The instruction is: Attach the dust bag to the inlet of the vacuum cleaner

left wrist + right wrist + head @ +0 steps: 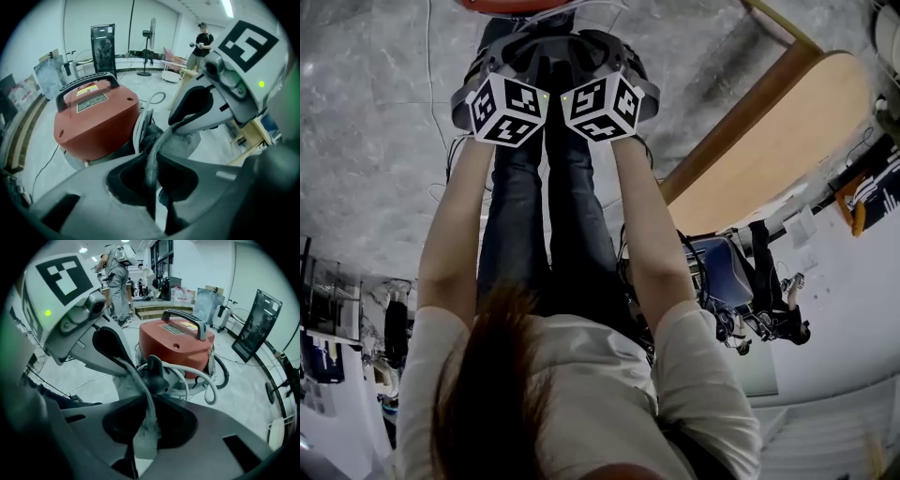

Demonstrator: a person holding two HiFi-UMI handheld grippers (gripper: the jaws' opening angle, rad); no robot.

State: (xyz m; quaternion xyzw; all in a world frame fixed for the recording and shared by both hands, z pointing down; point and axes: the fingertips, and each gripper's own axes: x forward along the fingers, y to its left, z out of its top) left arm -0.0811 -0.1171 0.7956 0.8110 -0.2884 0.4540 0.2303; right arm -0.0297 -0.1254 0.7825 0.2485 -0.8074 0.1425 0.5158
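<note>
The red vacuum cleaner (93, 117) with its black handle stands on the floor just beyond both grippers; it also shows in the right gripper view (180, 345) and at the top edge of the head view (502, 5). Its black inlet (157, 373) sits at the near side, ringed by a white hose (199, 376). The grey fabric dust bag (187, 140) hangs stretched between the grippers, right at the inlet. My left gripper (151, 154) is shut on one edge of the bag. My right gripper (147, 397) is shut on the other edge (147, 427). Both grippers (508, 70) (605, 66) sit side by side.
A wooden table (769, 159) stands to the right. Another person (202, 42) stands at the back with a pedestal fan (151, 33) and a black panel (103, 44). Wooden steps (150, 310) lie behind the vacuum. Cables trail on the grey floor (375, 141).
</note>
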